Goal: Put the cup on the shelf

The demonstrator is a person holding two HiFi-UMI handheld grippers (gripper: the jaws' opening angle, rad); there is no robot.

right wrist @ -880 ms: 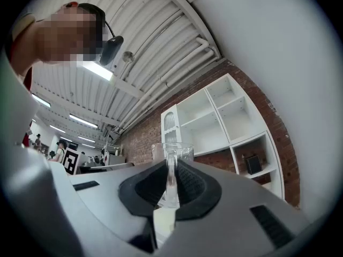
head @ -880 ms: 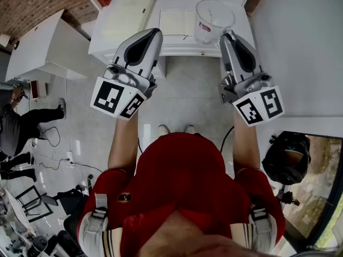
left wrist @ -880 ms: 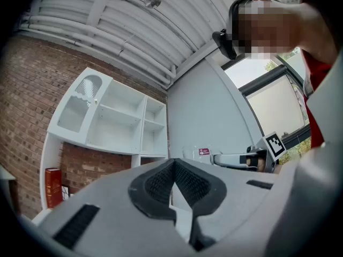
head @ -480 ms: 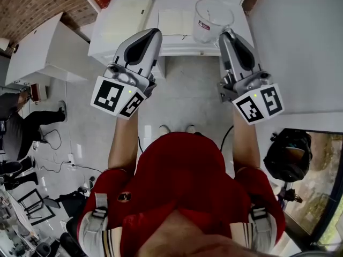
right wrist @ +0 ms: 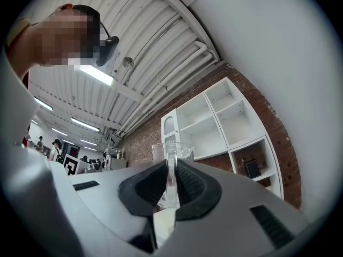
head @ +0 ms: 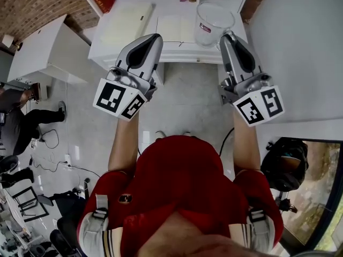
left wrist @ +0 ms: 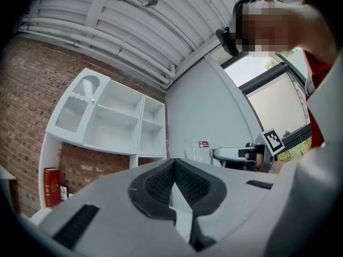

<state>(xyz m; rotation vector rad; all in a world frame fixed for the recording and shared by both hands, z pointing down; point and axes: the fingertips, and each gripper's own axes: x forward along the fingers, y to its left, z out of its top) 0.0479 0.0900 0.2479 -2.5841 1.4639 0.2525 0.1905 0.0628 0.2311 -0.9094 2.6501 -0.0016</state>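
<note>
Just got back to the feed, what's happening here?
A person holds tongs in each hand, facing a white shelf. The right tongs are clamped on the wall of a clear cup, which is held up in the air and not yet on the shelf. The left tongs are shut and empty.

Clear glossy cup (head: 213, 16), matt white shelf (head: 124, 21)

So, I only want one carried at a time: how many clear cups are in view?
1. The clear red-labelled cup is pinched by its wall in the right hand-held gripper, near the white shelf unit. Others could be hidden inside its compartments.
</note>
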